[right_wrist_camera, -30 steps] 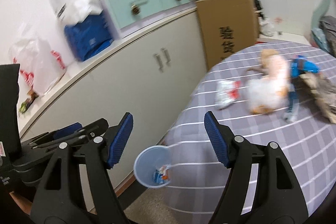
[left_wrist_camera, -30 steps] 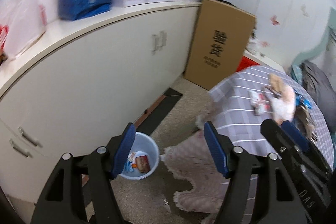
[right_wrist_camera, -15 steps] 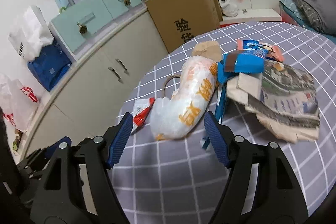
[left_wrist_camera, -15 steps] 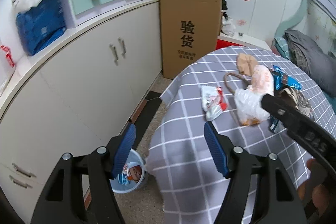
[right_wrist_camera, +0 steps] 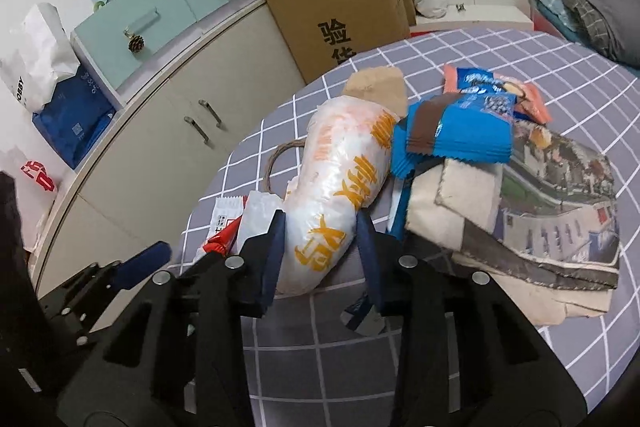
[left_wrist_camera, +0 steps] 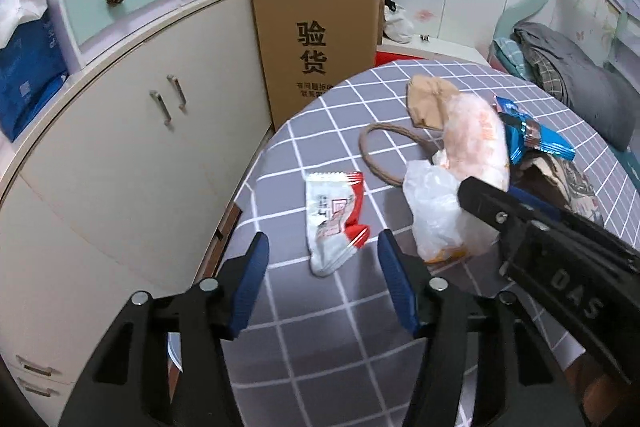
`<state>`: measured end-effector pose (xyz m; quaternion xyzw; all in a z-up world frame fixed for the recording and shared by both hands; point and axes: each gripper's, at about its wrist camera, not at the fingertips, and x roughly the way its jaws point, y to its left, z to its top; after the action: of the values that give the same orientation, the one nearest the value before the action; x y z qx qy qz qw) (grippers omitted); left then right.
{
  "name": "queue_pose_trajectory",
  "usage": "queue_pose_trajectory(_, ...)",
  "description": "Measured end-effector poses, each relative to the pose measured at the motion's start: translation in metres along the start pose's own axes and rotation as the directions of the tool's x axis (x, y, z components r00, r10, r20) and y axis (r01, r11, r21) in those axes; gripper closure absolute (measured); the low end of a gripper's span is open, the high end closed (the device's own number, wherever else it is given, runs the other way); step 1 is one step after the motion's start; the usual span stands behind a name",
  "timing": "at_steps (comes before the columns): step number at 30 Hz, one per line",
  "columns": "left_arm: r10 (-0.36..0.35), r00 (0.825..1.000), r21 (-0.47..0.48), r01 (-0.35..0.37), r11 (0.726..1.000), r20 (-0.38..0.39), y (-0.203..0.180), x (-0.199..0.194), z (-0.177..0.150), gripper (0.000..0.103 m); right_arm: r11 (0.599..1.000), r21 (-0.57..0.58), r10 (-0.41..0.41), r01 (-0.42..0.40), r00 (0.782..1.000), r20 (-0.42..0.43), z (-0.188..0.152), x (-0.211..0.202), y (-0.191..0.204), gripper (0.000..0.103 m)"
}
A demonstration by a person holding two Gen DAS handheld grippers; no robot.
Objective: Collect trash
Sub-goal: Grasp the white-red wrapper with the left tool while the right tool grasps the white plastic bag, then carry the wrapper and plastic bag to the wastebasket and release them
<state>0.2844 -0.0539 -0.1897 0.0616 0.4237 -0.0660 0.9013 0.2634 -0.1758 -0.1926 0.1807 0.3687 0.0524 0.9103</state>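
- On grey checked tablecloth (left_wrist_camera: 320, 355): red-white wrapper (left_wrist_camera: 334, 219), plastic bag (right_wrist_camera: 340, 195), blue packets (right_wrist_camera: 460, 131).
- Beside table: cream cabinets (left_wrist_camera: 132, 163), cardboard box (left_wrist_camera: 316, 39).
- Left gripper (left_wrist_camera: 322, 283) spread wide, empty.
- Right gripper (right_wrist_camera: 320, 251) closing narrowly around plastic bag.

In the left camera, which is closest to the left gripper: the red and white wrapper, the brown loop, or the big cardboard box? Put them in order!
From the left gripper:
1. Red and white wrapper, on the table just ahead of the jaws.
2. Brown loop, farther along the table, slightly right.
3. Cardboard box, standing on the floor beyond the table edge.
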Motion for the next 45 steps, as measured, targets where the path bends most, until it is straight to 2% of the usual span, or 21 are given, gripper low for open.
queue_pose_trajectory(1,-0.007,1.000,0.003,0.007,1.000,-0.006,-0.001,0.003,0.001,0.063,1.000,-0.003,-0.003,0.003,1.000,0.009,0.000,-0.002,0.000,0.068)
queue_pose_trajectory(2,-0.024,1.000,-0.004,0.024,1.000,-0.015,0.000,0.006,0.002,0.077,1.000,-0.005,-0.005,0.005,1.000,0.016,0.001,-0.004,0.000,0.069)
queue_pose_trajectory(5,-0.047,0.999,-0.033,0.047,0.998,-0.016,0.004,0.004,0.002,0.089,0.999,-0.017,-0.031,0.032,0.998,0.049,0.001,-0.012,0.003,0.069)
queue_pose_trajectory(7,-0.075,0.997,-0.057,0.075,0.996,0.006,0.007,-0.005,0.000,0.089,0.999,-0.022,-0.042,0.044,0.996,0.077,0.001,-0.020,0.003,0.070)
queue_pose_trajectory(15,-0.104,0.992,-0.137,0.114,0.984,0.075,0.032,-0.044,-0.015,0.090,0.999,-0.036,-0.004,0.010,0.988,0.155,-0.002,-0.055,0.019,0.070)
queue_pose_trajectory(23,-0.050,0.990,-0.238,0.081,0.968,0.133,0.088,-0.093,-0.044,0.090,0.989,-0.132,0.085,-0.063,0.983,0.163,-0.016,-0.074,0.075,0.070)
queue_pose_trajectory(27,0.003,0.992,-0.300,0.035,0.953,0.128,0.125,-0.105,-0.064,0.090,0.975,-0.190,0.139,-0.114,0.983,0.122,-0.033,-0.071,0.112,0.070)
queue_pose_trajectory(35,0.103,0.995,-0.437,-0.085,0.895,0.016,0.204,-0.094,-0.117,0.090,0.931,-0.283,0.226,-0.231,0.973,-0.051,-0.085,-0.028,0.188,0.070)
queue_pose_trajectory(39,0.167,0.985,-0.464,-0.165,0.870,-0.038,0.236,-0.087,-0.137,0.090,0.912,-0.311,0.243,-0.268,0.963,-0.119,-0.109,-0.001,0.219,0.070)
queue_pose_trajectory(45,0.228,0.969,-0.484,-0.245,0.840,-0.097,0.269,-0.075,-0.156,0.090,0.890,-0.339,0.253,-0.303,0.950,-0.186,-0.133,0.037,0.250,0.069)
